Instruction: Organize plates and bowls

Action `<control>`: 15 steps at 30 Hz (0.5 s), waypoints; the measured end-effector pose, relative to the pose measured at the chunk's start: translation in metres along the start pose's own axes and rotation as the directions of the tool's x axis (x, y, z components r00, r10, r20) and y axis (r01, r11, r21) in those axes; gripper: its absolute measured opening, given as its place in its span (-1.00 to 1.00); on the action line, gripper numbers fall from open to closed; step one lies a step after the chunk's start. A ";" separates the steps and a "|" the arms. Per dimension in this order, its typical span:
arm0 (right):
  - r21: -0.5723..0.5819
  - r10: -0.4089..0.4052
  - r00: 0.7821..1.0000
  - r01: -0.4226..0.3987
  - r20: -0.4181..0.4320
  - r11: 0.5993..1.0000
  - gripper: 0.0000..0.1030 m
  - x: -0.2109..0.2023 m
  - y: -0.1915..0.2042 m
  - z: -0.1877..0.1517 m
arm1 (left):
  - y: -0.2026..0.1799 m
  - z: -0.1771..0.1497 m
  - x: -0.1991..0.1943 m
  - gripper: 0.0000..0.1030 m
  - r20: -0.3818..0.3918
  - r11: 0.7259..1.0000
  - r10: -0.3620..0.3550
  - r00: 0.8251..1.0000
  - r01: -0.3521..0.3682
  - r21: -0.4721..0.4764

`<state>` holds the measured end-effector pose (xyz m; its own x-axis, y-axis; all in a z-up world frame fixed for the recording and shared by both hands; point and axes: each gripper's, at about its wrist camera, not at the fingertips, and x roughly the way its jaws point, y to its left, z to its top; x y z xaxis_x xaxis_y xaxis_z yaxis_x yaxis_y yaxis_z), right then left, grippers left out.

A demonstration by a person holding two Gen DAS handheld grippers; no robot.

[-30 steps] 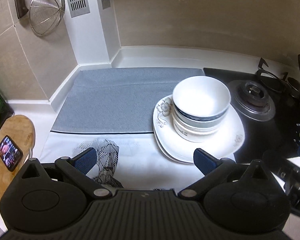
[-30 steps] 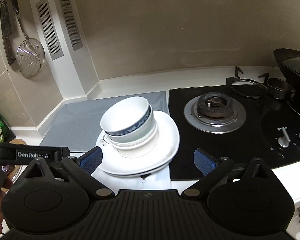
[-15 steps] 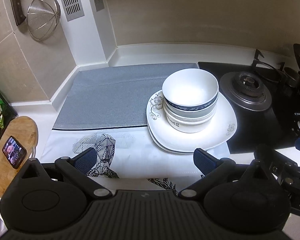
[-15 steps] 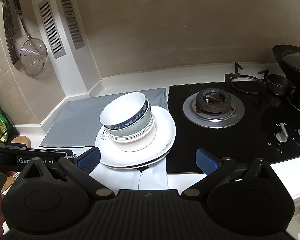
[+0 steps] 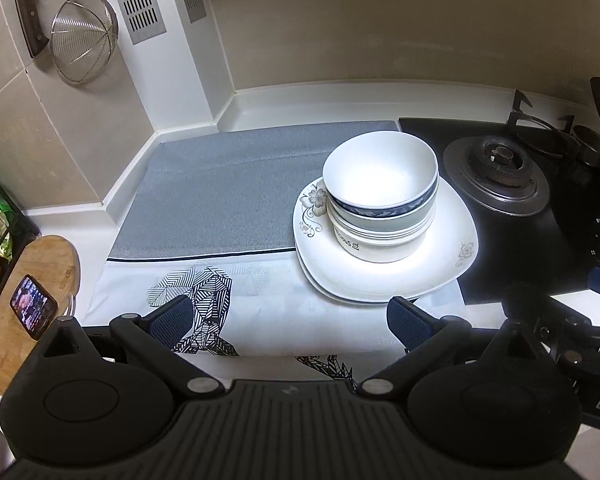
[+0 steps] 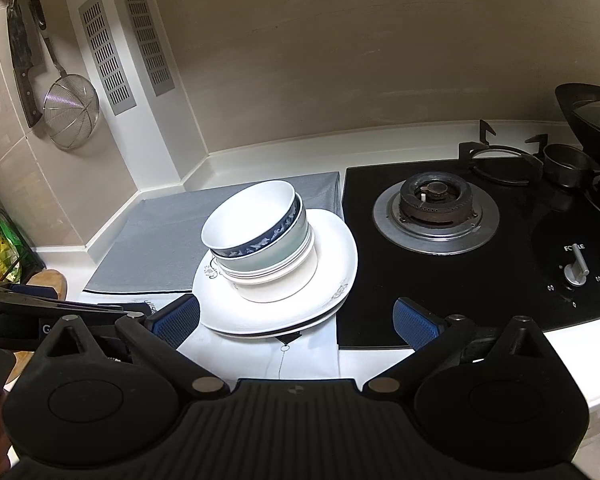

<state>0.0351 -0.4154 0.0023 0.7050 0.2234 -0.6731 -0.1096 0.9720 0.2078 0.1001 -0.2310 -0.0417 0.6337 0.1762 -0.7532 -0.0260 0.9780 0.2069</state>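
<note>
Left hand-held gripper (image 5: 288, 318) hangs above the near edge of the desk (image 5: 336, 98) with its two blue-padded fingers (image 5: 172, 320) spread wide and nothing between them. Ahead of it and a little to the right, a stack of white plates (image 5: 456, 252) with small flower prints rests on a patterned cloth (image 5: 260, 304), and the plates carry a nest of bowls (image 5: 380, 196), the top one white inside with a dark blue band round its rim. A grey mat (image 5: 228, 196) lies behind the cloth, a black gas hob (image 5: 500, 172) sits just right of the plates, and a wire strainer (image 5: 84, 46) hangs on the wall tiles at upper left. A phone (image 5: 33, 307) with a lit screen lies on a round wooden board (image 5: 40, 264) at far left. From the right wrist view, the right hand-held gripper (image 6: 296, 322) is likewise wide apart and empty, its left pad (image 6: 176, 322) near the front rim of the plates (image 6: 340, 256) without touching. The bowls (image 6: 256, 232) lean slightly in their nest on the plates, which slightly overlap the hob's (image 6: 460, 264) left edge. Part of the other hand-held gripper shows at the left border.
</note>
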 end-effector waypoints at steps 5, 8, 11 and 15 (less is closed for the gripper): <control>-0.001 0.007 1.000 -0.007 -0.002 1.000 0.99 0.003 0.001 0.000 | -0.001 0.000 0.001 1.00 -0.002 1.000 0.004 1.000 -0.004 0.003; -0.004 0.011 1.000 -0.011 -0.003 1.000 0.99 0.004 0.001 0.001 | 0.000 0.001 0.002 0.99 0.000 1.000 0.006 1.000 -0.006 0.007; -0.003 0.013 1.000 -0.013 -0.007 1.000 0.99 0.006 0.001 0.001 | 0.000 0.002 0.003 0.99 0.001 1.000 0.000 1.000 0.000 0.008; 0.000 0.010 1.000 -0.010 -0.013 1.000 0.99 0.009 0.000 0.002 | 0.001 0.003 0.005 0.99 0.003 1.000 -0.005 1.000 0.005 0.006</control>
